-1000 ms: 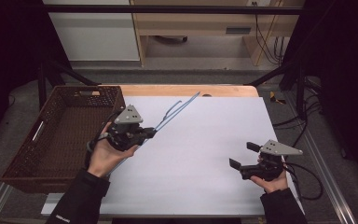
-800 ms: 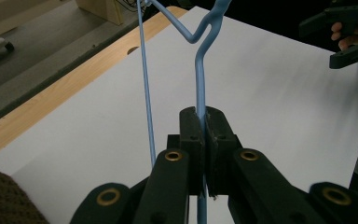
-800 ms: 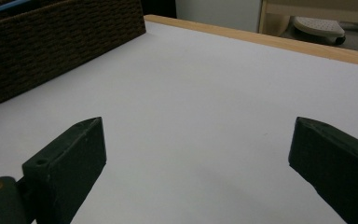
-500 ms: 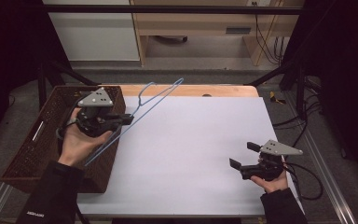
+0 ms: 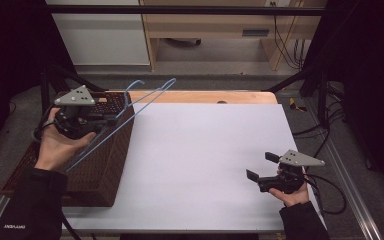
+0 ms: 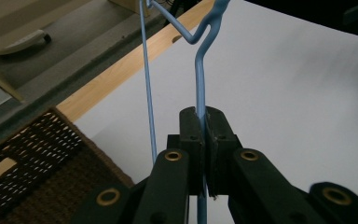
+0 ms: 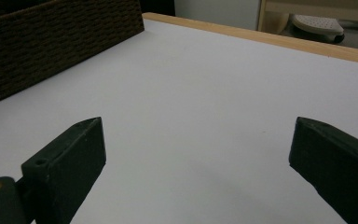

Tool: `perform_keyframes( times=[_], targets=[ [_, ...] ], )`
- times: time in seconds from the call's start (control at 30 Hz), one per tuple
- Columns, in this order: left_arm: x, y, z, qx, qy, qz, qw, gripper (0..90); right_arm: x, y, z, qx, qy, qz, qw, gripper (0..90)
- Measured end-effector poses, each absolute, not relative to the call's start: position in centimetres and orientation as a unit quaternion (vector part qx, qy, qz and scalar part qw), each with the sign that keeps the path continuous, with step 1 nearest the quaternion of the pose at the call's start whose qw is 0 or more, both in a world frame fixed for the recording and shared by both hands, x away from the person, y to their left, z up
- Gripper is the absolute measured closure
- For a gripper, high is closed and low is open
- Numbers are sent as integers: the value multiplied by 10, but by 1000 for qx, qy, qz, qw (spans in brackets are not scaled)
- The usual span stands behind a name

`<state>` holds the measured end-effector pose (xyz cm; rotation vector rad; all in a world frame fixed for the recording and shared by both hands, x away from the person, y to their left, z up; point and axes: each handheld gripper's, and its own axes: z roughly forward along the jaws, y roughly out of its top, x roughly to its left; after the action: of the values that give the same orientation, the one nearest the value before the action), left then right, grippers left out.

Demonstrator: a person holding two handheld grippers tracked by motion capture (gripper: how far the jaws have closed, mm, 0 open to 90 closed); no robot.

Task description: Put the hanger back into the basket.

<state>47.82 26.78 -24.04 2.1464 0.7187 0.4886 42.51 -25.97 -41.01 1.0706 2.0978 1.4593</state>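
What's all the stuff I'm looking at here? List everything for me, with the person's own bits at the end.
Clothes hanger: one, light blue wire, held in the air over the basket's right edge, its long side slanting down across the basket.
Basket: one, dark brown wicker, on the table's left end.
Table: one, white top with a wooden strip along the far edge.
Shelf unit: one, pale wood, on the floor beyond the table.
Left tongs: one, black, jaws shut on the hanger's wire, above the basket.
Right tongs: one, black, jaws apart, low over the table's near right part.
Hands: two, dark sleeves, one on each tongs.
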Motion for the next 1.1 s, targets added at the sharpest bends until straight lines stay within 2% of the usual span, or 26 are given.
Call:
perform_keyframes(
  times=[0.63, 1.1],
  targets=[
    [478, 340, -251, 826, 343, 207, 397, 874, 426, -260, -411, 377, 746, 516, 188, 40],
    [479, 375, -266, 815, 374, 208, 391, 874, 426, -260, -411, 378, 746, 514, 189, 39]
  ],
)
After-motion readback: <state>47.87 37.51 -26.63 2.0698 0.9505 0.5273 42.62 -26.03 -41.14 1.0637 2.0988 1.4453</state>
